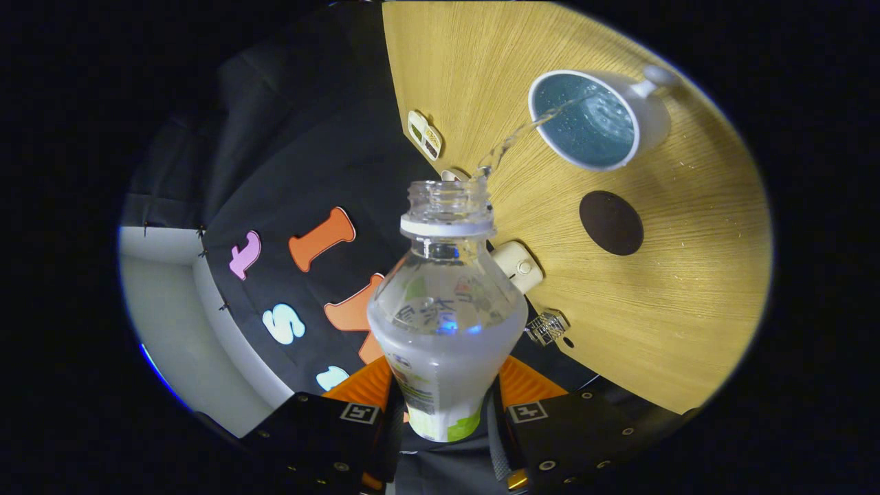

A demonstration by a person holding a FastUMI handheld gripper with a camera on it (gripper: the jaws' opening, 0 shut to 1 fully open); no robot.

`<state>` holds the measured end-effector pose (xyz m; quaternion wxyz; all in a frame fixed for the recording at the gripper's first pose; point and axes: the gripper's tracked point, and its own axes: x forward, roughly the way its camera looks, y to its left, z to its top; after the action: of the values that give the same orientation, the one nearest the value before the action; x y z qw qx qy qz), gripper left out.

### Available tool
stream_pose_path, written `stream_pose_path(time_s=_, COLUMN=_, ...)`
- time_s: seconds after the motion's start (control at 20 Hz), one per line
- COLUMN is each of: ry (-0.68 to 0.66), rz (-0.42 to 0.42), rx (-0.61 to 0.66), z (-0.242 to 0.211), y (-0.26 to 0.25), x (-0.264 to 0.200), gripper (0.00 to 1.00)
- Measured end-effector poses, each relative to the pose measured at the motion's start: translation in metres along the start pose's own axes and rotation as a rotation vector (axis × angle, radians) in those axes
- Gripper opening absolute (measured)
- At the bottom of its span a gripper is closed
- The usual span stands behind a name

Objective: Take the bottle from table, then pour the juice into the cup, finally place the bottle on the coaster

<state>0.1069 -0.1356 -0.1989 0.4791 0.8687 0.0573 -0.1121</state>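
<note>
Bottle: uncapped, clear, tilted toward the cup, held between the fingers by its lower body; cloudy liquid pools in the lower half.
Gripper: both fingers pressed on the bottle's sides, clamped.
Stream: thin thread of juice arcing from the bottle mouth into the cup.
Cup: white mug, bluish inside, liquid rippling (handle on the far side), standing on the table beyond the bottle.
Coaster: dark round disc, bare, near the cup.
Table: light wood.
</note>
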Motion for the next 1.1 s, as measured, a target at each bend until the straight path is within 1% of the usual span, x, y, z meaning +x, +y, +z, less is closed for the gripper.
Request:
stream_pose_path(time_s=0.15, ry=0.001, rz=0.002, rx=-0.002, z=0.0, y=0.0, x=-0.001, gripper=0.53)
stream_pose_path(time_s=0.25, ry=-0.003, rz=-0.004, rx=-0.026, z=0.0, y=-0.003, x=-0.003, gripper=0.53)
stream_pose_path(time_s=0.3, ry=-0.007, rz=-0.025, rx=-0.061, z=0.001, y=-0.008, x=-0.001, gripper=0.53)
stream_pose_path(time_s=0.4, ry=-0.037, rz=-0.093, rx=-0.168, z=0.007, y=-0.027, x=0.002, gripper=0.53)
stream_pose_path(time_s=0.5, ry=-0.062, rz=-0.157, rx=-0.286, z=0.013, y=-0.042, x=0.003, gripper=0.53)
stream_pose_path(time_s=0.6, ry=-0.078, rz=-0.196, rx=-0.414, z=0.018, y=-0.05, x=0.007, gripper=0.53)
stream_pose_path(time_s=0.65, ry=-0.069, rz=-0.221, rx=-0.49, z=0.017, y=-0.058, x=0.01, gripper=0.57)
stream_pose_path(time_s=0.7, ry=-0.06, rz=-0.236, rx=-0.559, z=0.013, y=-0.065, x=0.012, gripper=0.57)
stream_pose_path(time_s=0.8, ry=-0.048, rz=-0.241, rx=-0.696, z=0.01, y=-0.063, x=0.016, gripper=0.57)
stream_pose_path(time_s=0.95, ry=-0.055, rz=-0.285, rx=-0.95, z=0.015, y=-0.067, x=0.018, gripper=0.57)
stream_pose_path(time_s=1.1, ry=-0.039, rz=-0.294, rx=-1.251, z=0.009, y=-0.053, x=0.026, gripper=0.57)
